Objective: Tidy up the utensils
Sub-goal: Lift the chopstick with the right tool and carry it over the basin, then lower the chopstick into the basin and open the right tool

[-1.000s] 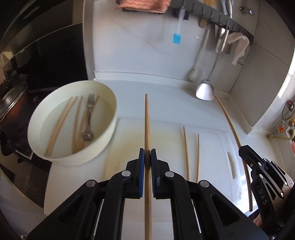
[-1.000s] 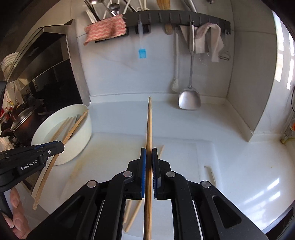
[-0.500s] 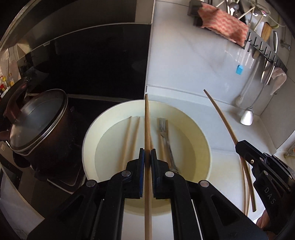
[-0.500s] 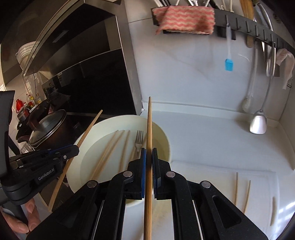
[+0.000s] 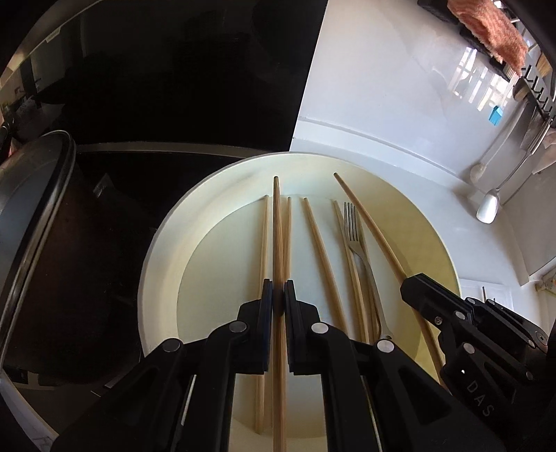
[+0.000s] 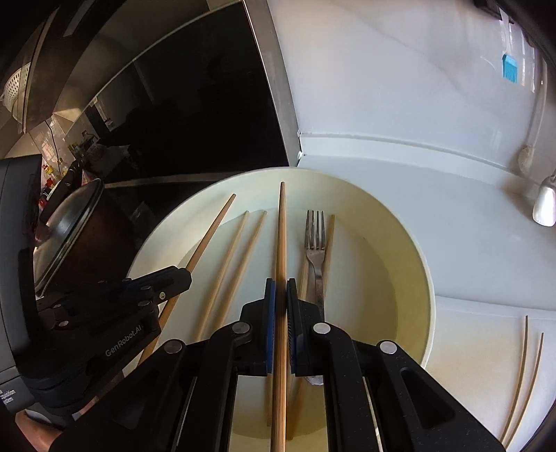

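Note:
A round cream bowl holds several loose wooden chopsticks and a metal fork. My left gripper is shut on one chopstick, which hangs over the bowl's left half and points to the far rim. My right gripper is shut on another chopstick over the bowl's middle, just left of the fork. Each gripper shows in the other's view: the right one at the bowl's right side, the left one at its left rim.
A dark lidded pot stands on the black hob left of the bowl. Two more chopsticks lie on the white board to the right. A ladle, a blue brush and a pink cloth hang on the back wall.
Both grippers have swung left from the board to above the bowl and come lower, each still carrying its chopstick. The bowl now fills both views.

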{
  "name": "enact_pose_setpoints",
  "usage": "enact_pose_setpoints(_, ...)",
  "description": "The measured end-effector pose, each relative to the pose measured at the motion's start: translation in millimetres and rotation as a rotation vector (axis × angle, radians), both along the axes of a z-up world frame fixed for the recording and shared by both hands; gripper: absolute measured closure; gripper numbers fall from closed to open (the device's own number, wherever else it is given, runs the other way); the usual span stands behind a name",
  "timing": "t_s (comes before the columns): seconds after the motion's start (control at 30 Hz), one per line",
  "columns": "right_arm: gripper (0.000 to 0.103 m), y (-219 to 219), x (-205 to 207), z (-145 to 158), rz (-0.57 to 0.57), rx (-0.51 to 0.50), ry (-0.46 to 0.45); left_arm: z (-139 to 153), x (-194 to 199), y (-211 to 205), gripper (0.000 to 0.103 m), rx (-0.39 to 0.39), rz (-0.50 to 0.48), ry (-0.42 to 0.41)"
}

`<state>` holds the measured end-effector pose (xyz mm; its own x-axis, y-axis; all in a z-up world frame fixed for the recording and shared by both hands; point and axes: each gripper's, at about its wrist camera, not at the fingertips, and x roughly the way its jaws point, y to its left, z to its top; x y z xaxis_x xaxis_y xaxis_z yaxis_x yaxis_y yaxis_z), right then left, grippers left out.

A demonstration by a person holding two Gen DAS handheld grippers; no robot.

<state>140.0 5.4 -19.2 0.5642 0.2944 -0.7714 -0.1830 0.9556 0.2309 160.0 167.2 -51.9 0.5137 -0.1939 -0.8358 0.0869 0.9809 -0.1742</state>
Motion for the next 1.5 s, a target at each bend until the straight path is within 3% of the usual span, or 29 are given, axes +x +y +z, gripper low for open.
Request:
enact_pose_setpoints(0.73, 0.097, -1, 26, -43, 0.046, 0.009, 0.214, -36, 21, -3, 0.095, 0.007, 0.008, 0.121)
enact_pose_setpoints(1.1, 0.095, -5, 25, -44, 0.048, 0.004, 0.223, -32, 19, -4, 0.093, 0.034, 0.022, 0.123)
enact_pose_setpoints(1.2, 0.084, -10, 23, -37, 0.041, 0.003, 0.196, -25, 14, 0, 0.073, 0.048, 0.046, 0.11)
enact_pose_setpoints(1.27, 0.083, -13, 20, -32, 0.044, 0.005, 0.183, -19, 10, 4, 0.052, 0.05, 0.065, 0.096)
enact_pose_setpoints(1.37, 0.08, -17, 14, -26, 0.042, 0.006, 0.165, -8, 2, 8, 0.042, 0.062, 0.083, 0.068)
enact_pose_setpoints(1.43, 0.073, -22, 9, -23, 0.042, 0.023, 0.153, -3, -3, 11, 0.038, 0.068, 0.091, 0.059)
enact_pose_setpoints(1.5, 0.072, -25, 4, -19, 0.046, 0.033, 0.141, 2, -7, 14, 0.037, 0.077, 0.101, 0.054)
